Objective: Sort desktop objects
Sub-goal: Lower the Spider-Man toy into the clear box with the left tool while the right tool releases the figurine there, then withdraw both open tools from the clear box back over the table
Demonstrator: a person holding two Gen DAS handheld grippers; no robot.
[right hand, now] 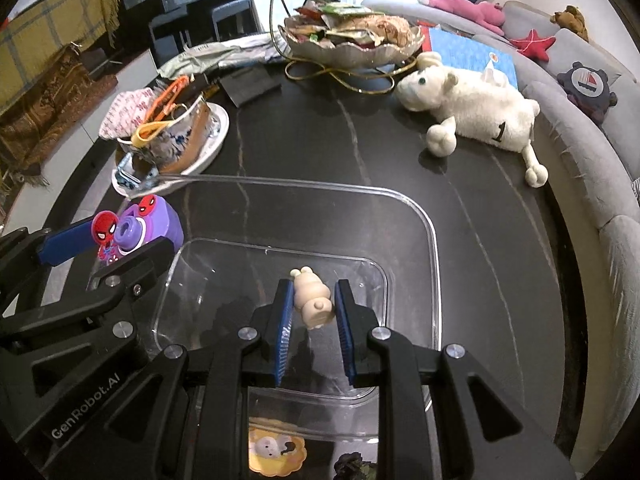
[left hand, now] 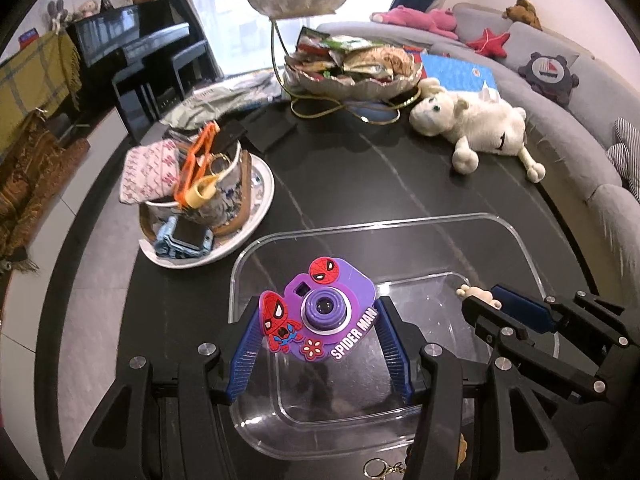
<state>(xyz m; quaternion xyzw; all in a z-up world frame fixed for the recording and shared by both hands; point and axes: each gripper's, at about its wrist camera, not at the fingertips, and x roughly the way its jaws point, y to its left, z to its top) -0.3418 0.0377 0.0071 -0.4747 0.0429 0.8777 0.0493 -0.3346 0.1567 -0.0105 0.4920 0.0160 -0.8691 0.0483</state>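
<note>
My left gripper (left hand: 318, 316) is shut on a purple Spider-Man toy camera (left hand: 324, 312), held over the left part of a clear plastic bin (left hand: 400, 224). My right gripper (right hand: 313, 300) is shut on a small beige figurine (right hand: 314, 300), held above the same clear bin (right hand: 416, 208). In the left wrist view the right gripper (left hand: 486, 302) comes in from the right with the beige figurine (left hand: 466, 291) peeking past its tips. In the right wrist view the left gripper (right hand: 120, 236) sits at the left edge with the toy camera (right hand: 144, 224) between its fingers.
A white plate (left hand: 256, 216) piled with a cloth pouch, orange scissors and a blue gadget stands left of the bin. A white plush sheep (left hand: 476, 124) lies at the back right. A tiered snack bowl (left hand: 352, 68) stands behind. A keyring (left hand: 378, 470) and a round coaster (right hand: 276, 450) lie near the bin's front.
</note>
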